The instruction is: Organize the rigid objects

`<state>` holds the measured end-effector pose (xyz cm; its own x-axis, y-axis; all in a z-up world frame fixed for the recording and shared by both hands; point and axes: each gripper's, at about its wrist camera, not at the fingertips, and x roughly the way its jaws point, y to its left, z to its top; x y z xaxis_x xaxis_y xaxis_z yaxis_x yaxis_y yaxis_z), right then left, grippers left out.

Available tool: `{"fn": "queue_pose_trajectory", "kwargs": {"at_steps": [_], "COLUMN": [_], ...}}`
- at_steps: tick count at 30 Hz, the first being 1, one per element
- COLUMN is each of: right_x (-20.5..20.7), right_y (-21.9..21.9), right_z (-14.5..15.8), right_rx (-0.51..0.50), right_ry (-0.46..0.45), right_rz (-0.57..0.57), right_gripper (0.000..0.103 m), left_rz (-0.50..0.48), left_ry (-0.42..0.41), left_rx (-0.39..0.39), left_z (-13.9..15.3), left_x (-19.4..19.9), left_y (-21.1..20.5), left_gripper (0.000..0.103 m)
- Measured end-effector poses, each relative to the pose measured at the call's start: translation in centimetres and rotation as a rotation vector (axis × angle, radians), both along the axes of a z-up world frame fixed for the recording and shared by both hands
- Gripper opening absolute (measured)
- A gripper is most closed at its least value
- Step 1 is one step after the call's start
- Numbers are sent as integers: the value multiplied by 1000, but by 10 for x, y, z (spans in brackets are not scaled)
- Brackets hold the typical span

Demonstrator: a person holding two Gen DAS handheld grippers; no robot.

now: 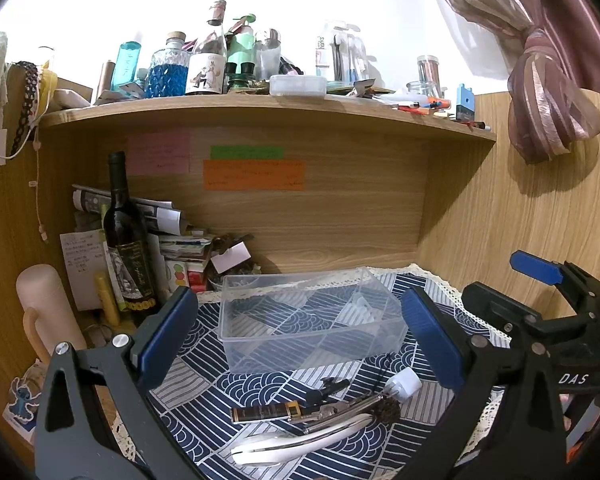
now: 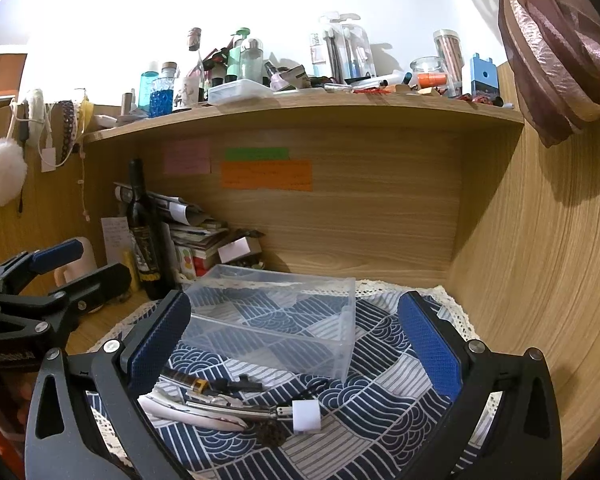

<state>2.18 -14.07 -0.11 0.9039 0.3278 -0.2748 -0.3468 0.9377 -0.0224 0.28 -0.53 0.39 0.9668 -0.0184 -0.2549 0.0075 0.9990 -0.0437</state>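
Small rigid items: a white clip-like piece (image 1: 300,438), a metal tool (image 1: 332,410), a dark bar with a gold band (image 1: 266,414), a white cube plug (image 1: 404,384) and a small black part (image 1: 328,386) are lying clustered on the patterned cloth (image 1: 260,380), just in front of the clear box.
Clear plastic box (image 1: 304,316): sitting upright and empty-looking on the cloth, behind the pile, near the wooden back panel (image 1: 320,220).
Left gripper (image 1: 300,340): hovering above the cloth with its blue-padded jaws spread wide, gripping nothing; the box and the pile are showing between them.
Right gripper (image 2: 296,344): likewise gaping wide and empty, looking down on the same pile, the plug (image 2: 306,416) lying nearest its centre.
Surroundings: a dark wine bottle (image 1: 126,240) is standing at the left beside stacked papers (image 1: 168,224); a crowded shelf (image 1: 260,106) is running overhead, coloured notes (image 1: 254,174) sticking beneath it.
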Motion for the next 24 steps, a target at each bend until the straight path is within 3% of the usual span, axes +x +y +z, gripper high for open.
{"fn": "queue_pose_trajectory", "kwargs": {"at_steps": [24], "right_x": [1], "right_y": [-1], "right_z": [0], "right_rx": [23], "right_ry": [21], "right_rz": [4], "right_gripper": [103], "left_rz": [3], "left_ry": [-1], "left_rx": [-2], "left_z": [1], "left_x": [1], "left_y": [4], "left_gripper": [103]}}
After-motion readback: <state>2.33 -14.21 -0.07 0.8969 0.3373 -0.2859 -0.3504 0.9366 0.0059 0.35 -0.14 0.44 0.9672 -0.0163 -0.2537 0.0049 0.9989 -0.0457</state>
